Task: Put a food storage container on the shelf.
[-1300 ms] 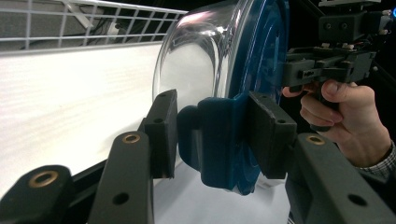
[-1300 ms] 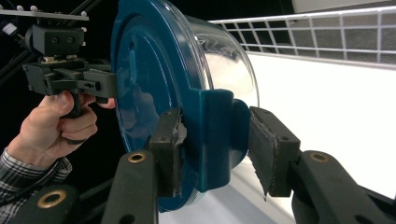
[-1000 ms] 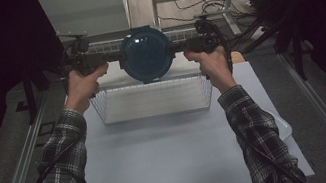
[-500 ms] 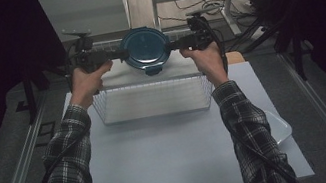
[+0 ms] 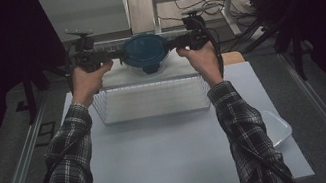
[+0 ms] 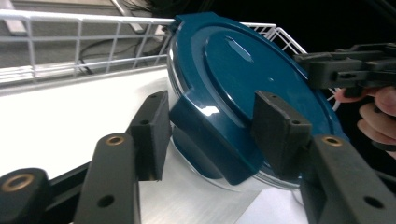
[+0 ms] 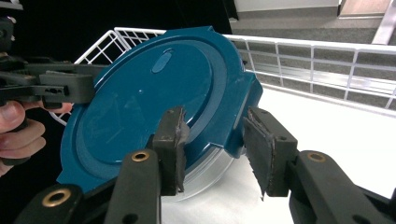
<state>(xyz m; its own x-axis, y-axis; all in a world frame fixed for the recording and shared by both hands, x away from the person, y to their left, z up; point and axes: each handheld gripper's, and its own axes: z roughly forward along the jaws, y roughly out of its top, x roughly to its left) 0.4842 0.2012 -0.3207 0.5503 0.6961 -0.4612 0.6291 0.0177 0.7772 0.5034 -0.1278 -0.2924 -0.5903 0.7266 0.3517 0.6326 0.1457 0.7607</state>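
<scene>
Holding one round container [image 5: 145, 56] between them, the two grippers meet over the far part of one white wire basket [image 5: 151, 101] that stands on one grey table [image 5: 177, 155]. The container has one dark blue lid [image 6: 252, 88] and a clear body under it, and the lid carries side tabs; I can count two tabs near the jaws, one in each gripper view.

In the left gripper view, the left gripper [image 6: 210, 128] has its two jaws on each side of one blue tab. The right pad lies on the lid, but the left pad seems to stand a little apart from the tab, and these jaws have just been opening, so I cannot tell if the grip is firm. In the right gripper view, the right gripper [image 7: 212, 149] has its two jaws around the other tab; the left pad [image 7: 170, 149] touches the lid, and between the right pad and the tab a small gap shows, so here too the state is not sure.

The container is tilted and its lower edge is at the white floor of the basket. Two hands in two checked sleeves [image 5: 69, 159] hold the tools. One white tray [image 5: 276, 127] lies at the right edge of the table.
</scene>
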